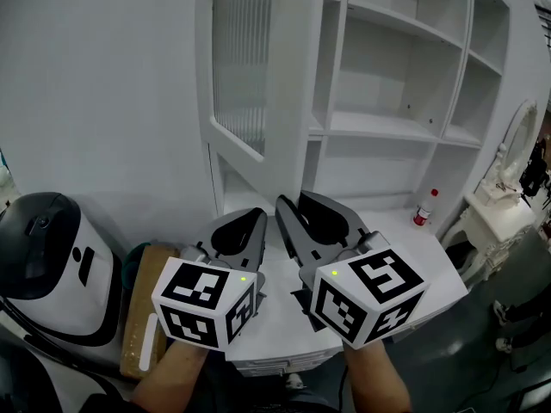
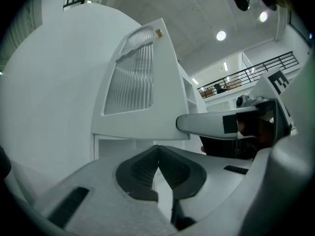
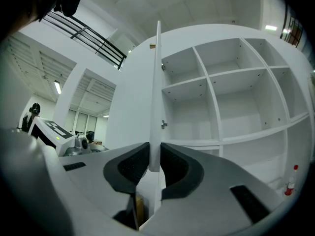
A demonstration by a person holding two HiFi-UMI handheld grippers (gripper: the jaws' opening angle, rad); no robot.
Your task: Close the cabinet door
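Right tongs [image 3: 154, 154] pinch the cabinet door [image 3: 158, 82] edge.

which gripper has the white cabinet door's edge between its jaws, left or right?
The right gripper: its jaws clamp the edge of the white ribbed-glass cabinet door. The left gripper is shut on nothing.

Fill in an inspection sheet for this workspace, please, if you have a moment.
Surface: white counter, mostly bare.
Job's things: cabinet door stands open, swung out from the shelves.
Clutter: red-capped bottle upright on the counter at the right; brown box beside the cabinet at the left.
Grippers: left tool shut, nothing in it; right tool closed on the door's near edge, low down.
Cables: nothing seen.
Surroundings: white-and-black machine at the left; white dressing table with a mirror at the right.
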